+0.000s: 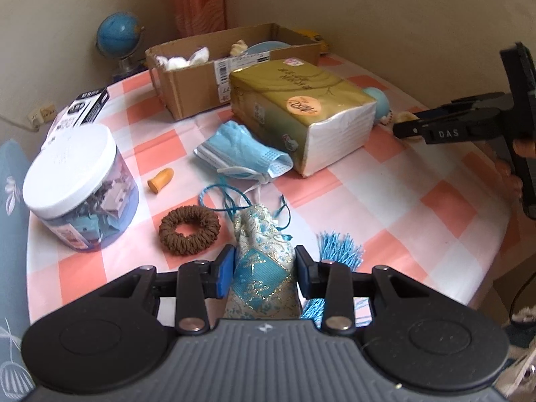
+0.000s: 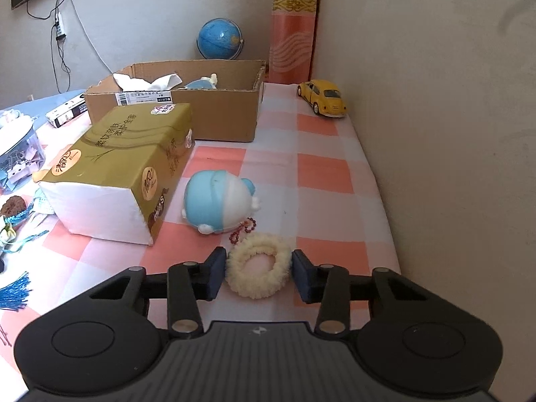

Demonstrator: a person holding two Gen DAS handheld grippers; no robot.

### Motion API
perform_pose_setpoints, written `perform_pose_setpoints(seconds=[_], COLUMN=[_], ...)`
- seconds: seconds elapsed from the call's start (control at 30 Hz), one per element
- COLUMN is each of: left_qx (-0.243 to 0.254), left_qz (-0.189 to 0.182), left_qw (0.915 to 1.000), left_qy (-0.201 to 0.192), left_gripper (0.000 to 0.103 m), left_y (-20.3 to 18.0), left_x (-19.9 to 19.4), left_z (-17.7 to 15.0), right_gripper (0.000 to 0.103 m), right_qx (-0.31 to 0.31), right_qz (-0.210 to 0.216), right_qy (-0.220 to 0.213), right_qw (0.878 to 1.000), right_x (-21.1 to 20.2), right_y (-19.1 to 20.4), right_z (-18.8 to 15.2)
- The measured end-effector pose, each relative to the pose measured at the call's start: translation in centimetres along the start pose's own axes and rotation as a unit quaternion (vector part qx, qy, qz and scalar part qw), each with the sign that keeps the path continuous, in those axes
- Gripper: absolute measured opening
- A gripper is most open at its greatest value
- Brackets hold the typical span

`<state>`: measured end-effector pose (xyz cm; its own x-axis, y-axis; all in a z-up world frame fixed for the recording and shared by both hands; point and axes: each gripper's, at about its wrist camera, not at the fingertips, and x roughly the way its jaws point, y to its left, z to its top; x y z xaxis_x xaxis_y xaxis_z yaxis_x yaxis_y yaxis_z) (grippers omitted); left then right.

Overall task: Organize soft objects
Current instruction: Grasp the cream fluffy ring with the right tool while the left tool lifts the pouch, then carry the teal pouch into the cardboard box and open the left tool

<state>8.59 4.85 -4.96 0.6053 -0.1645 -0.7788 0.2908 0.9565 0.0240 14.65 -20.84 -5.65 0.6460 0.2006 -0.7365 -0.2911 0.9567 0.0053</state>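
Left gripper [image 1: 264, 269] is clamped on the brocade pouch [image 1: 263, 254]. Right gripper [image 2: 258, 273] sits open around the cream scrunchie [image 2: 257, 269], plush toy [image 2: 217, 206] at 12 o'clock.

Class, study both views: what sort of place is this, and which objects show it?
Probably a room at home: a checked tablecloth on a table in a corner, a desk globe, a yellow toy car.

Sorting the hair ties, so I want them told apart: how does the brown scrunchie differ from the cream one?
The brown scrunchie is dark and tightly ribbed; the cream scrunchie is pale and fluffy. The brown one lies free, left of the left gripper, which closes on a blue brocade pouch; the cream one sits between the right gripper's open fingers. Both are soft rings lying flat on the checked tablecloth.
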Motion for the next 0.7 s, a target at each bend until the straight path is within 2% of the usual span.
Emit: perform_pose_setpoints(seconds=[0.3,0.5,0.7], left_qx=[0.070,0.126,0.162], left_qz=[-0.036,-0.058,-0.053], left_qw=[0.9968,0.9898,0.9835], left_qy=[-0.013,-0.033,-0.061], left_gripper=[0.036,0.036,0.036], left_y=[0.0,0.4,0.9], left_x=[-3.0,-5.2,-6.4], left_z=[1.7,4.5,8.3], right_gripper=[0.045,0.045,0.045], right_qx=[-0.028,-0.052,-0.056], right_qz=[0.015,0.027,0.045], right_qy=[-0.005,-0.019,-0.025], right_qw=[0.999,0.998,0.997], right_x=[-2.8,-5.4,-7.3], right_y=[0.5,1.2,1.8], right_z=[-0.1,0.2,-0.3])
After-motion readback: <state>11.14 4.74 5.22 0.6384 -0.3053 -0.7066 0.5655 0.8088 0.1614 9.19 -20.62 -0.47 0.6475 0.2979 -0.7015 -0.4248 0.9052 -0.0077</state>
